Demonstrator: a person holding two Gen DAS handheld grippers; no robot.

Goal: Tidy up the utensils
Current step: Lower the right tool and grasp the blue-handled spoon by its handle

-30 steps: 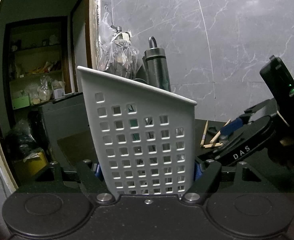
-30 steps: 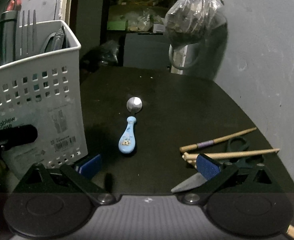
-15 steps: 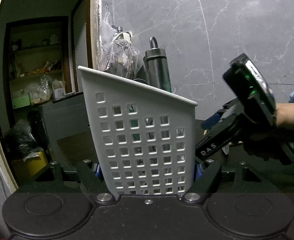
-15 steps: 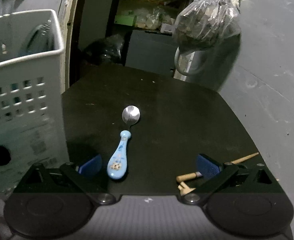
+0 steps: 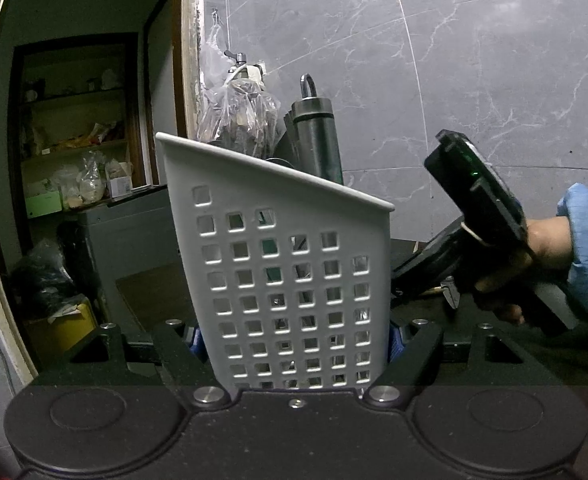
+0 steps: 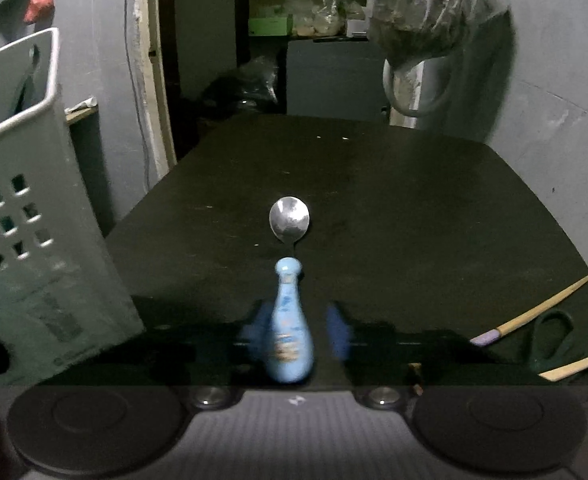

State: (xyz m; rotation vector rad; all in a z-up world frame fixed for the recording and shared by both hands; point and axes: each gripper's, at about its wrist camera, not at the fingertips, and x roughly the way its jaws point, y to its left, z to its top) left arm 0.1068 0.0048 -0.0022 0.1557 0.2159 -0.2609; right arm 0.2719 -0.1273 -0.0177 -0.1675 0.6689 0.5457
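Your left gripper (image 5: 294, 344) stays out of it, clamped on the white caddy (image 5: 289, 280). Your right gripper (image 6: 294, 336) is closing around the blue-handled spoon (image 6: 289, 320) lying on the dark table (image 6: 414, 208), pads not yet pressing. The rounded handle may squirt forward if the pads meet off-centre.

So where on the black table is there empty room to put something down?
The widest bare patch is the far half of the black table, beyond the spoon, and the stretch to the spoon's right. It is crowded on the near right, by the chopsticks and scissors, and on the left, where the white basket stands.
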